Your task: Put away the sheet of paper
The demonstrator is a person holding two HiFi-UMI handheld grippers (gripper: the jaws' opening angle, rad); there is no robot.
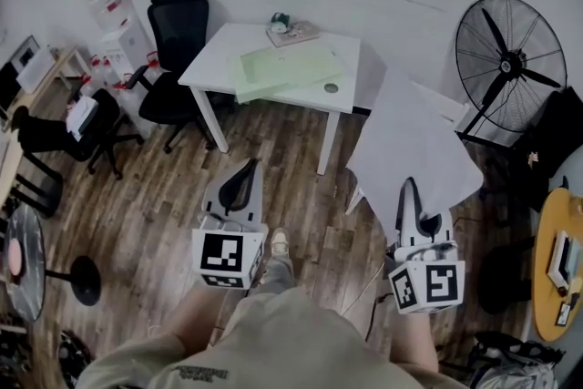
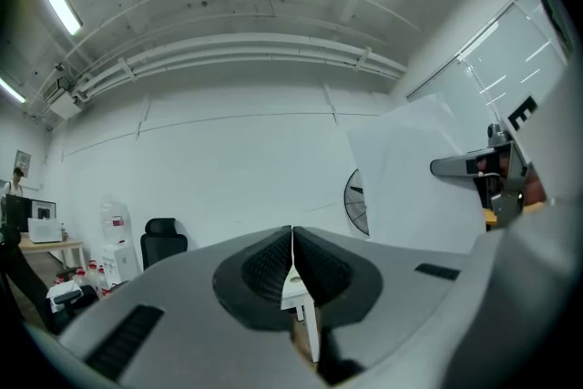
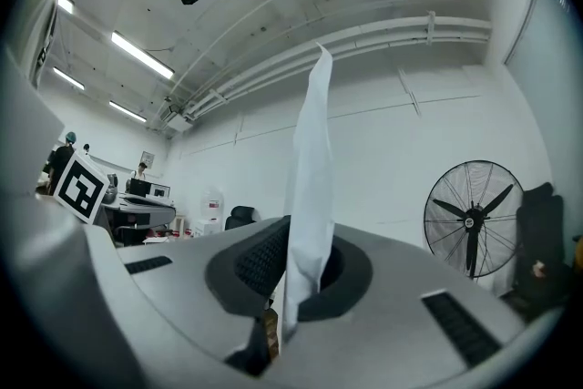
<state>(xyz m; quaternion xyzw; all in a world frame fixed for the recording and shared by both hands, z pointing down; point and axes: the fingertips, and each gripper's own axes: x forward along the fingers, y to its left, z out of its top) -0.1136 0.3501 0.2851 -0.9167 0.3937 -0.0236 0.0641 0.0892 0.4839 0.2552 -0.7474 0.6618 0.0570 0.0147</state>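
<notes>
Right gripper (image 1: 411, 192) jaws are clamped on the lower edge of the sheet of paper (image 1: 410, 137), held up in the air well apart from the white table (image 1: 211, 68). Left gripper (image 1: 244, 174) jaws are together, empty. Paper is picked up, not yet put away. Only the head view shows the pale green folder-like thing (image 1: 290, 68) on the table. The right gripper view shows the paper edge-on between the pads.

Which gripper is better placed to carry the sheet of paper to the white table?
The right gripper: its jaws are shut on the sheet of paper, so it can carry it over. The left gripper is shut with nothing between its jaws.
</notes>
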